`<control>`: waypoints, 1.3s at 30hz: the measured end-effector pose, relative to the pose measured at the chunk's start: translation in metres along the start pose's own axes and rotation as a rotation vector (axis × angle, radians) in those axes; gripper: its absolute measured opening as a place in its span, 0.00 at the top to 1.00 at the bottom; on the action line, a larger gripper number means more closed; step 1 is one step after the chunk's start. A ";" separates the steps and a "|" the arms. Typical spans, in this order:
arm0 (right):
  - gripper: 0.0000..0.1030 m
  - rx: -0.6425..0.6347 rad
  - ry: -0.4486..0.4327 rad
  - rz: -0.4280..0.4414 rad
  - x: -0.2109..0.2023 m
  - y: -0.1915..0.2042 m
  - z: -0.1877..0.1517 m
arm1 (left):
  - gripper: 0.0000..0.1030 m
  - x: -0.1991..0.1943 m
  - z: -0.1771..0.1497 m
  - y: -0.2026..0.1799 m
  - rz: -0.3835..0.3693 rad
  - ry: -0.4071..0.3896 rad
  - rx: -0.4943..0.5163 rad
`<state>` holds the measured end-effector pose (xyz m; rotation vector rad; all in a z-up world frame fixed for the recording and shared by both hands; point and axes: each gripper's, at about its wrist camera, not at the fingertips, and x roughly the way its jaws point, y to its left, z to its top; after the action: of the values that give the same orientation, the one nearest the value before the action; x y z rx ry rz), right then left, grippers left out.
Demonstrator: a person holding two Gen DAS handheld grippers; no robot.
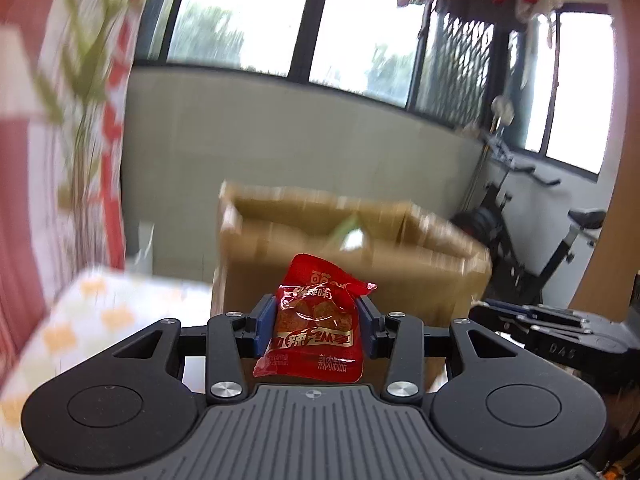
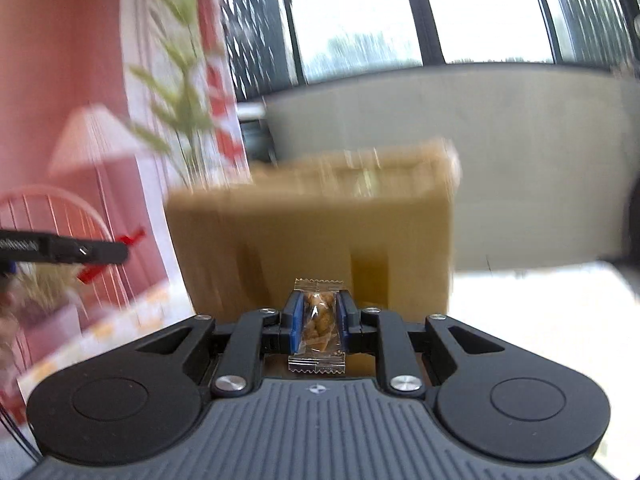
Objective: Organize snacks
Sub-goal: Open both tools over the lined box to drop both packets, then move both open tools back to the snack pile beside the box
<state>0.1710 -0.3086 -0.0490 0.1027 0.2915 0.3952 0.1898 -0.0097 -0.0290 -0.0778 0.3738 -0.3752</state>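
Between the blue pads of my left gripper (image 1: 316, 322) sat a red snack packet (image 1: 314, 324), pinched at both sides and standing upright, its printed face toward the camera. I had the jaws partly closed, only as wide as the pouch itself. Beyond it stood an open cardboard box (image 1: 352, 248) on a table with a checked cloth (image 1: 96, 320); something pale and green lay inside the box, though blur kept me from naming it. My right gripper (image 2: 318, 322) was closed nearly all the way on a small clear packet (image 2: 318, 324) of brownish pieces, held lengthwise with its crimped ends poking out front and back. The same box (image 2: 312, 232) filled the right wrist view, near and smeared. Off to the right in the left view stood an exercise bike (image 1: 532, 236) under the windows (image 1: 360, 20).
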 end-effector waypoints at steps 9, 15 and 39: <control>0.82 -0.061 -0.024 -0.041 0.065 -0.009 0.081 | 0.55 0.072 0.066 -0.017 -0.002 -0.047 0.032; 0.73 0.057 0.083 -0.124 0.089 -0.030 0.081 | 0.46 0.121 0.069 -0.024 0.080 0.048 0.076; 0.56 0.137 0.121 -0.044 0.001 0.000 -0.034 | 0.43 0.018 -0.045 0.040 0.054 0.212 -0.014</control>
<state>0.1614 -0.3066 -0.0811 0.2063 0.4391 0.3381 0.2027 0.0203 -0.0824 -0.0411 0.5870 -0.3285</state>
